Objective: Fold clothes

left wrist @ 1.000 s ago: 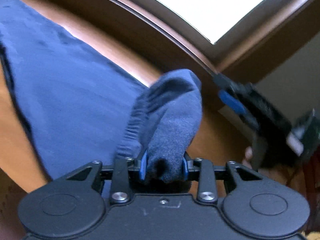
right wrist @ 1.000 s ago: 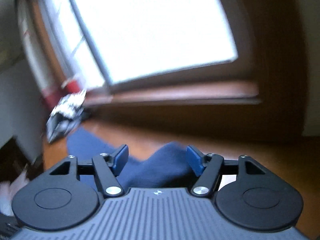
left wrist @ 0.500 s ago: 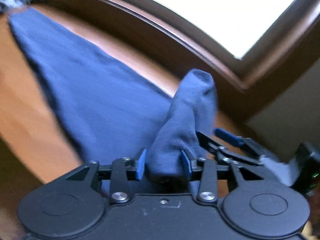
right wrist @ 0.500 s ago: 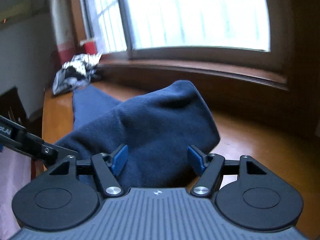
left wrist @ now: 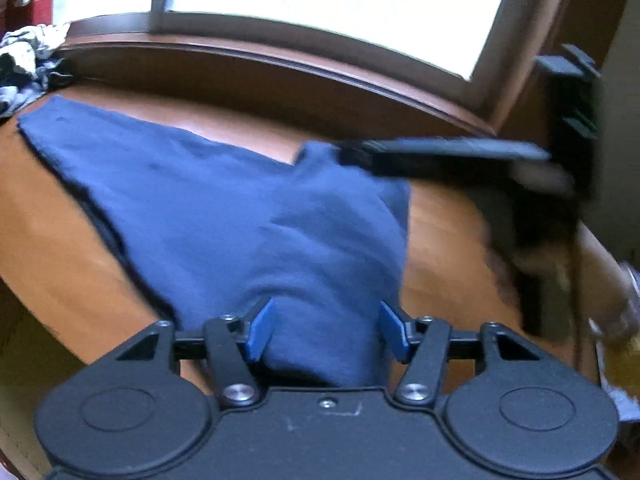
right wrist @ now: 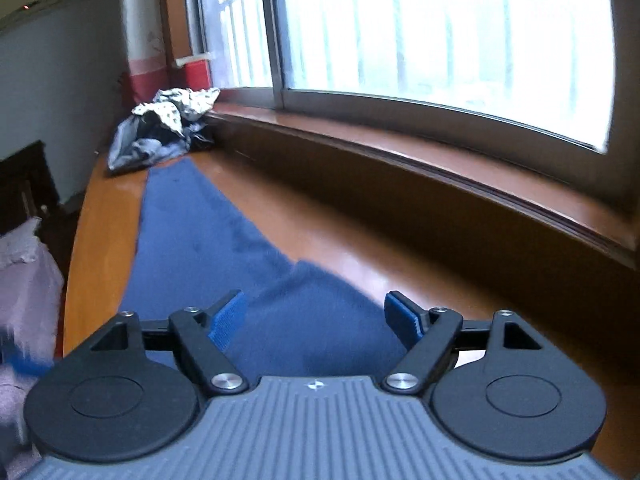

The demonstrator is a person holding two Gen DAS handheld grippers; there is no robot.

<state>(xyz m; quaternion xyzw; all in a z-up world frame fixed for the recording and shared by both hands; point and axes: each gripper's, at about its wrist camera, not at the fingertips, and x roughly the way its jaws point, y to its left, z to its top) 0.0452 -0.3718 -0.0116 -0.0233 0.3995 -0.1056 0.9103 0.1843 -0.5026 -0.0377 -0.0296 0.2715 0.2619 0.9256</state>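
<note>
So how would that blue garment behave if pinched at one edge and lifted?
The blue garment looks soft and floppy: it lies slack with a folded flap, so it would likely drape and sag. It seems light and might slide on the glossy wooden table.

Count: one blue garment (right wrist: 188,248) spread on one wooden table (right wrist: 328,232), running from 6 toward 11 o'clock in the right wrist view. One crumpled patterned clothes heap (right wrist: 164,128) at 10 o'clock. Two grippers: left gripper (left wrist: 326,330), right gripper (right wrist: 316,318). One window (right wrist: 420,32) at 12 o'clock.
</note>
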